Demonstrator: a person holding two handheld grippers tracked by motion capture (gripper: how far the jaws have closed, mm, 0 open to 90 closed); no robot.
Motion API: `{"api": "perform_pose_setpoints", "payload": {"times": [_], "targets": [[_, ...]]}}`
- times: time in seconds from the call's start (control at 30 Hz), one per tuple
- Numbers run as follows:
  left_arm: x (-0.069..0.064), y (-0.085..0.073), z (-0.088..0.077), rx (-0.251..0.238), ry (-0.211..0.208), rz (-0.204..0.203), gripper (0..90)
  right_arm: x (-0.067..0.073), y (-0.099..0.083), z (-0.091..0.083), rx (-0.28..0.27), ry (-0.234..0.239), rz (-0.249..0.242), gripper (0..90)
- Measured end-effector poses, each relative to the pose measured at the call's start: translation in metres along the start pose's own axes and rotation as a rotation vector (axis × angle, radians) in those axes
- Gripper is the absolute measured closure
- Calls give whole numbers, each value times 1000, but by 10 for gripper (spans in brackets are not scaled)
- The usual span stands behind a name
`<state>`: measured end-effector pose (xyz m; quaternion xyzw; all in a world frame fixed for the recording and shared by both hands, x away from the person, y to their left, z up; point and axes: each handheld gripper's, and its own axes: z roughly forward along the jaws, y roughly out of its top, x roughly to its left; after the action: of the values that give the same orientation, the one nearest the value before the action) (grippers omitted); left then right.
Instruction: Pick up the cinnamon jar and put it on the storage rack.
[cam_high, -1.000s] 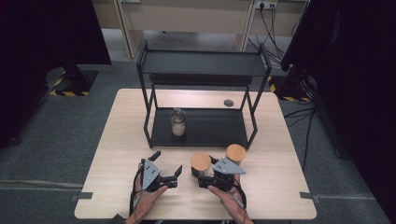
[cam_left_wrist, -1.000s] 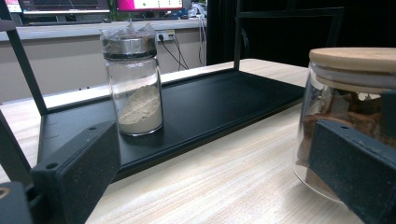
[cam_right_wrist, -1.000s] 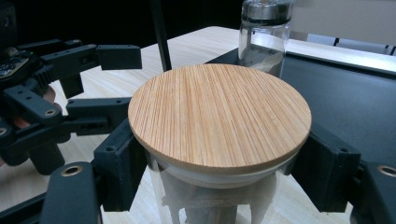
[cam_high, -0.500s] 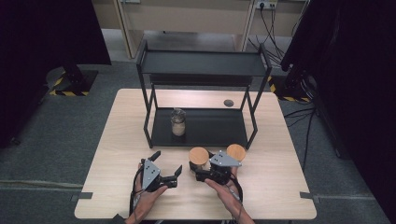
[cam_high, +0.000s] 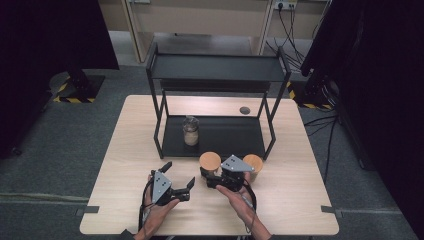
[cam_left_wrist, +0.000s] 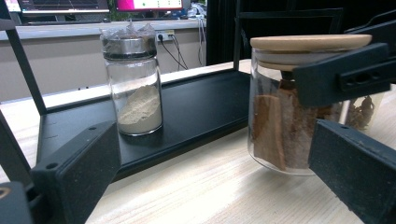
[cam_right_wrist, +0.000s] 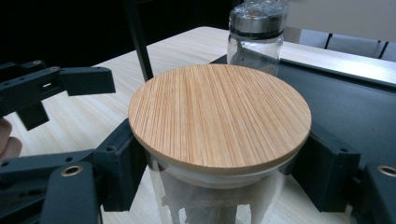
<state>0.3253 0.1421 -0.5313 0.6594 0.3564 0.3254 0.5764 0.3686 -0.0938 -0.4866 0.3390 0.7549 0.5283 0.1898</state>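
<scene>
My right gripper (cam_high: 213, 175) is shut on a glass jar with a round wooden lid (cam_high: 210, 161), its jaws clamped on the glass just under the lid (cam_right_wrist: 219, 116). The jar (cam_left_wrist: 280, 112) holds brown pieces and leans slightly, low over the table. A second wooden-lidded jar (cam_high: 253, 162) stands just to its right. My left gripper (cam_high: 178, 175) is open to the left of the held jar, nothing between its fingers (cam_left_wrist: 74, 172). A small glass jar of pale powder (cam_high: 190, 131) (cam_left_wrist: 134, 88) (cam_right_wrist: 256, 35) stands on the black rack's lower tray (cam_high: 225, 135).
The black two-level metal rack (cam_high: 217, 67) takes up the table's far half, its front legs close to the jars. A small dark disc (cam_high: 244, 110) lies behind the rack. Bare wood table (cam_high: 300, 190) spreads to the right and left of my hands.
My right gripper has carried the wooden-lidded jar a little to the left and towards the rack, away from the second jar. The left gripper has stayed in place.
</scene>
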Motion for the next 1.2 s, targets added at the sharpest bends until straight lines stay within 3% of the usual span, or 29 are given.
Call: {"api": "perform_pose_setpoints", "payload": {"times": [1.2], "targets": [[0,0,0,-1,-2,0,20,-20,19,35,5,-121,17,261]]}}
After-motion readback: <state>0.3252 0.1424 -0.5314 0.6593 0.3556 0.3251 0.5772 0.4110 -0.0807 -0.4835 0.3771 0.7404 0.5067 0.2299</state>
